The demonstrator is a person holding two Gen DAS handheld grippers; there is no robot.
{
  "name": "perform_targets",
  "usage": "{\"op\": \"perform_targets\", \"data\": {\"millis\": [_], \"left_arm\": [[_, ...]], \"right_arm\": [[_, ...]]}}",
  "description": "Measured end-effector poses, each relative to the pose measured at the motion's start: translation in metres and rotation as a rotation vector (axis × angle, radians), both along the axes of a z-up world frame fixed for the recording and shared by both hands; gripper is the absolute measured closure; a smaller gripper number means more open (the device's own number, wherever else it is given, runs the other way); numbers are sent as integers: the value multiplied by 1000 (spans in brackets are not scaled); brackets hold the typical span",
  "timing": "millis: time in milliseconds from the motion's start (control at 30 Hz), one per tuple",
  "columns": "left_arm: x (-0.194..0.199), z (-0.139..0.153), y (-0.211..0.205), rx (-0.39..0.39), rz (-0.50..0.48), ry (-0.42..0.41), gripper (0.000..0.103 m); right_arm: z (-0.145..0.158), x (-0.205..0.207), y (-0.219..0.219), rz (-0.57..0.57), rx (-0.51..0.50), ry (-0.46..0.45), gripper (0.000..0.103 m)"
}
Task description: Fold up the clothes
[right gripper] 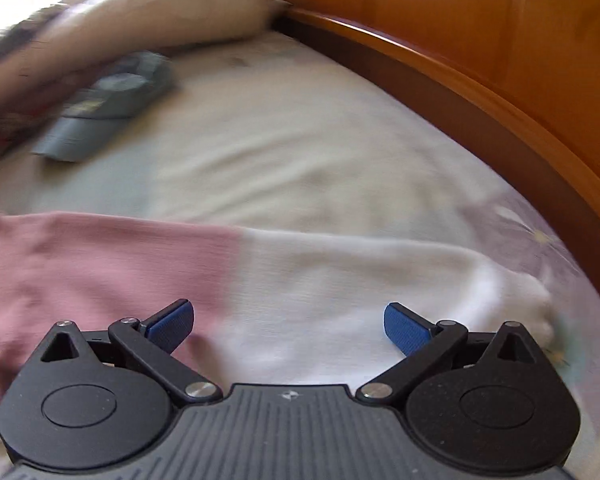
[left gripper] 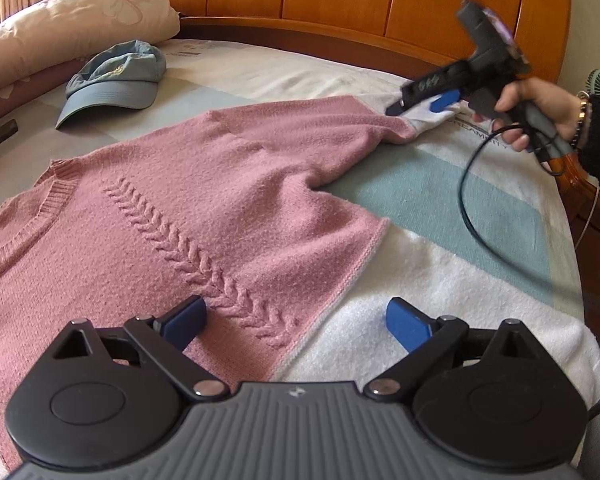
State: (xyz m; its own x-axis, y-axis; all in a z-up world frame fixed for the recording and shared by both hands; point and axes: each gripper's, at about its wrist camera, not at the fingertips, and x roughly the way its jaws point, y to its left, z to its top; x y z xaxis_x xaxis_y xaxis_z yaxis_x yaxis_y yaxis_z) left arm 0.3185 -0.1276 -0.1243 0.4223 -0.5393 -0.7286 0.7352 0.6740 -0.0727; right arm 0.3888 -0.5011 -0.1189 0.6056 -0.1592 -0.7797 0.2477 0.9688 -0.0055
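Note:
A pink knit sweater (left gripper: 172, 216) with a braided cable down its front lies flat on the bed. Its right sleeve (left gripper: 340, 132) stretches toward the headboard and ends in a white cuff (left gripper: 428, 114). My left gripper (left gripper: 296, 320) is open just above the sweater's lower hem corner. My right gripper (left gripper: 420, 104) is at the white cuff; in its own view (right gripper: 288, 322) its jaws stand wide open above the sleeve's white end (right gripper: 340, 280), with the pink part (right gripper: 100, 260) to the left.
A blue cap (left gripper: 116, 80) lies on the bed near a floral pillow (left gripper: 72, 28). The wooden headboard (left gripper: 380, 4) runs along the far side. The striped white and teal sheet (left gripper: 440, 208) covers the bed. A black cable (left gripper: 466, 184) hangs from the right gripper.

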Motion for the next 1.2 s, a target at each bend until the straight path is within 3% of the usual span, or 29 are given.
{"op": "perform_targets", "data": {"millis": [100, 267, 367, 467, 533, 767, 900, 1033, 1200], "left_arm": [[0, 0, 0, 7, -1, -2, 6], [1, 1, 0, 12, -6, 2, 6], [1, 1, -1, 16, -6, 1, 6], [0, 0, -2, 20, -5, -4, 6], [-1, 0, -2, 22, -4, -6, 5], [-1, 1, -1, 16, -6, -1, 5], [-1, 0, 1, 9, -9, -2, 5], [0, 4, 4, 11, -6, 7, 5], [1, 10, 10, 23, 14, 13, 5]], "right_arm": [[-8, 0, -22, -25, -75, -44, 0], [-7, 12, -73, -123, 24, -58, 0], [6, 16, -64, -122, 67, -9, 0], [27, 8, -34, -6, 219, -56, 0], [32, 11, -13, 74, 356, -35, 0], [12, 37, 34, 190, 627, 64, 0], [4, 32, 20, 186, 627, 37, 0], [20, 24, 10, 65, 464, 24, 0], [30, 34, 51, 236, 611, 36, 0]]}}
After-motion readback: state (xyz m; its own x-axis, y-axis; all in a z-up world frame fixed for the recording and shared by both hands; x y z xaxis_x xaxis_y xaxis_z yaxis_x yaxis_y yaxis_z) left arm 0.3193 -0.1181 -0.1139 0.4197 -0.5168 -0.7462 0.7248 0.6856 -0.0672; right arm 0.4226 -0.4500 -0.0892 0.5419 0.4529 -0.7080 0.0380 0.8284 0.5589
